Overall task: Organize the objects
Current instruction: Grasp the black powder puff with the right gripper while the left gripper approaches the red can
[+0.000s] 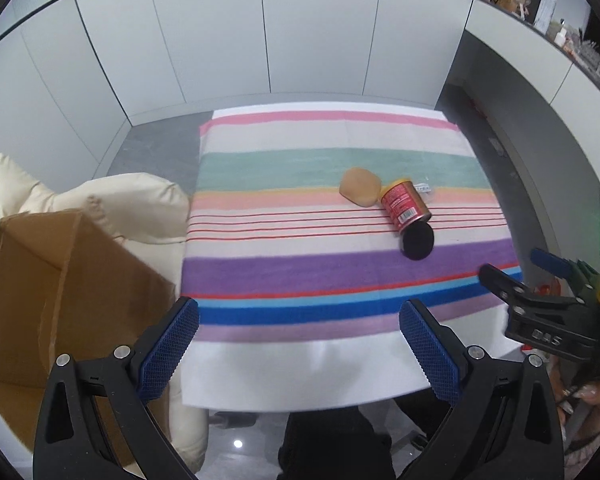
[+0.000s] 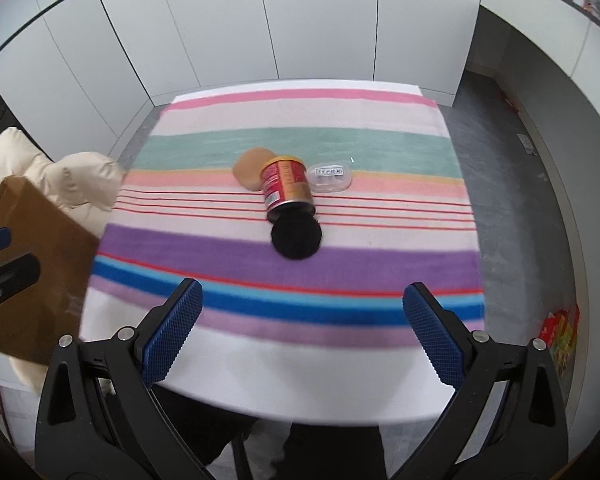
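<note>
On the striped cloth (image 2: 300, 128) lies a red can (image 2: 287, 188) on its side, near the middle, yellow lid pointing away. A black round disc (image 2: 296, 238) touches its near, open-looking end; a tan rounded lump (image 2: 250, 170) sits just left of the can, a clear plastic case (image 2: 331, 176) just right. Both the left gripper (image 1: 299, 344) and right gripper (image 2: 302, 334) hover spread wide and empty, nearer than the can. A cardboard box (image 1: 60, 292) stands left of the can, off the cloth. A good grasp probably approaches squarely across the can's round body so it cannot roll.
</note>
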`<state>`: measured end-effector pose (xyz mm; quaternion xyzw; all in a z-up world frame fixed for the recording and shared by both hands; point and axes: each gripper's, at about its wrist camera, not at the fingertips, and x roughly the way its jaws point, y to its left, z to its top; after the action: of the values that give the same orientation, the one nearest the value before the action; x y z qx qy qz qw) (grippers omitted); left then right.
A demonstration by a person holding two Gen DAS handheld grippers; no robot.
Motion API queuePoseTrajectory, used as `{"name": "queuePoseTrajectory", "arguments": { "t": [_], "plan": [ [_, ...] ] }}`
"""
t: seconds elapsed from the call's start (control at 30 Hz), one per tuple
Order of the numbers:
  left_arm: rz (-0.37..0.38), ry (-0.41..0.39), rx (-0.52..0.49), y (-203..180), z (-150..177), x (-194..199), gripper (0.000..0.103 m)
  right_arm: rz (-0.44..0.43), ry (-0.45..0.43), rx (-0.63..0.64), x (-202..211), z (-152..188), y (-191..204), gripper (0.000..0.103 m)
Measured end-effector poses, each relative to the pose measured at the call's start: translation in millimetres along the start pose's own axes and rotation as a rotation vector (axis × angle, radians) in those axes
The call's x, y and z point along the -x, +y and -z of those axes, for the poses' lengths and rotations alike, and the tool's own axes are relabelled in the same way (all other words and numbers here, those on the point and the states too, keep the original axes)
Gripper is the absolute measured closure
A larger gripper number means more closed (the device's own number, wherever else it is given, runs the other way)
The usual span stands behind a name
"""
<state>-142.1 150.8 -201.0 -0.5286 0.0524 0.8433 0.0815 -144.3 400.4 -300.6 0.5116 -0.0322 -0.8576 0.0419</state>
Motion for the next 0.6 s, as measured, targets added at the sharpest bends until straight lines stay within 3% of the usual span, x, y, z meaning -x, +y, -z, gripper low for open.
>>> {"name": "queuePoseTrajectory", "arguments": {
  "t": [0.2,0.4,0.47,0.53,0.6],
  "plan": [
    [0.002,0.032,-0.005,-13,-12,-47,0.002,-0.058,0.0,0.017,-82,-8,-5,0.001],
    [0.002,0.049,-0.048,-35,-19,-83,0.002,-0.083,0.016,0.071,-135,-10,6,0.006],
    [0.013,0.047,-0.049,-40,-21,-91,0.002,-0.098,-0.005,0.069,-145,-13,7,0.015],
    [0.025,0.055,-0.039,-45,-22,-99,0.002,-0.084,0.006,0.087,-154,-16,9,0.043],
    [0.05,0.077,-0.022,-50,-25,-111,0.002,-0.041,-0.02,0.115,-152,-13,10,0.049]
  ]
}}
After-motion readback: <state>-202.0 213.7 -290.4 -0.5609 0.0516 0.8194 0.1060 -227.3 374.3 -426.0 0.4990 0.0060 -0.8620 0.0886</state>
